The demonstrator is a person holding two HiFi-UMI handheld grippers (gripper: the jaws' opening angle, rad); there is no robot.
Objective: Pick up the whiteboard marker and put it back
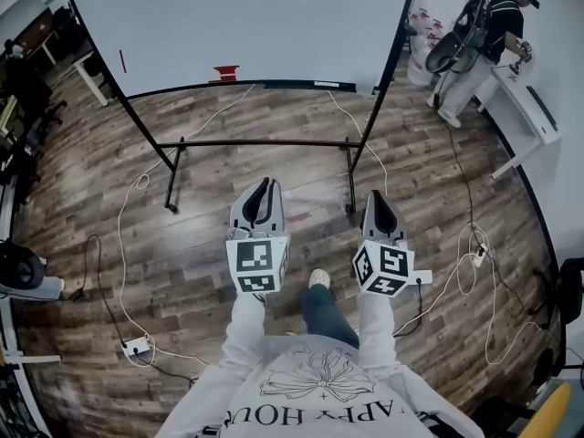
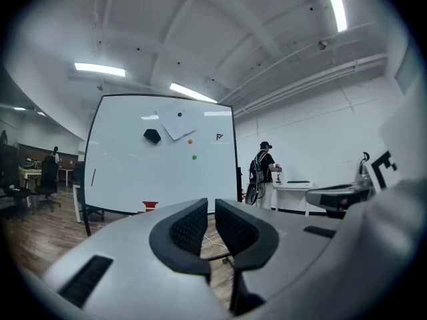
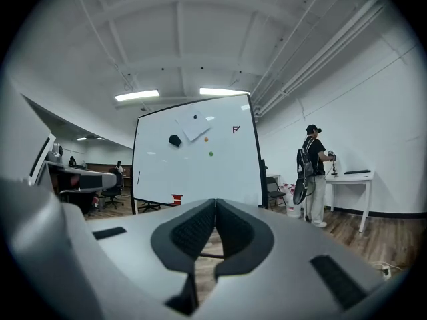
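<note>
- Head view: two grey handheld grippers are held out level over the brown wood-plank floor (image 1: 210,144). The left gripper (image 1: 264,188) and the right gripper (image 1: 380,199) sit side by side, close together.
- Left gripper view: the dark ribbed fingers (image 2: 189,227) are pretty much closed. Only a sliver of gap is left and nothing is caught in it.
- Right gripper view: the fingers (image 3: 193,231) are pressed together at the tips, also empty.
- The big white whiteboard on a black stand (image 1: 237,26) is faced by both grippers and is well apart from them.
- The whiteboard marker can't really be picked out. A thin dark-red line (image 1: 122,60) is seen near the board's left edge, too small to tell whether that's it.
- A small red thing (image 1: 226,73) is parked at the board's bottom edge.
- The upper board is only properly shown in the gripper views: a black blob (image 2: 152,136), a tilted white sheet (image 2: 179,124), and an orange dot (image 2: 190,141) above a green dot (image 2: 194,157).
- White cables (image 1: 121,235) looping over the floor are shown only by the head view.
- A person in a dark top with a backpack (image 3: 312,172) is seen at a white bench (image 3: 352,174), right of the board.
</note>
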